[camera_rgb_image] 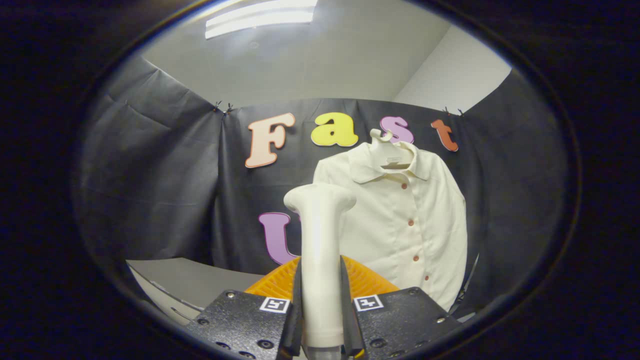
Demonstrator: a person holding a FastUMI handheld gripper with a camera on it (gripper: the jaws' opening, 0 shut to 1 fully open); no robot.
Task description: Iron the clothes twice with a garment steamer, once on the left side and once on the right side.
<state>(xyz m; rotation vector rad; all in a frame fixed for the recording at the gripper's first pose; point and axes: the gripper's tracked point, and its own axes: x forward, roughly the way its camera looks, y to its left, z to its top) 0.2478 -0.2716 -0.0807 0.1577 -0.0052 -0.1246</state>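
Note:
A cream button-up shirt hangs on a white hanger against the booth's black wall, beyond the fingers and to their right. My gripper is shut on the white garment steamer, both fingers pressing on its handle from either side. The steamer stands upright between the fingers, its head reaching up level with the shirt's chest. The head sits short of the shirt, overlapping its left edge in this view; I cannot tell if they touch.
An orange ribbed part shows just behind the steamer's handle between the fingers. A grey table surface lies low to the left. The black cloth wall closes off the back and both sides.

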